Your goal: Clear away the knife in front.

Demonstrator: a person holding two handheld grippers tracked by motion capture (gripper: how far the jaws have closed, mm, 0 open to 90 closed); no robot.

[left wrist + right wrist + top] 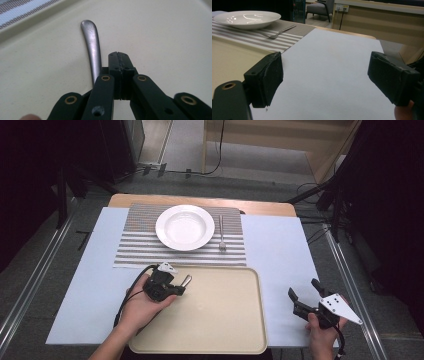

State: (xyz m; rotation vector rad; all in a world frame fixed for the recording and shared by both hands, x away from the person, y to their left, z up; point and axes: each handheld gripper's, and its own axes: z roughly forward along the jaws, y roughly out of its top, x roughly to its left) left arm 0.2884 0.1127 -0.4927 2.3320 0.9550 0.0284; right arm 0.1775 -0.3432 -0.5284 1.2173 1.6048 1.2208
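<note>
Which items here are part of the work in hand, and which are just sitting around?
In use: left gripper, closed beside a metal utensil handle; tray under it.
Bystanders: plate, fork, striped placemat, right gripper, open over the white sheet.

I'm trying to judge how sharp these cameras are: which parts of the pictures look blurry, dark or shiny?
High view: evenly lit table, black surroundings, the white plate bright. Left gripper view: the metal handle beside the shut left gripper shows dull glare; the nearest black links are soft. Right gripper view: the right gripper looms large, dark and blurred; plate and fork are sharper, with shiny spots on the plate.
</note>
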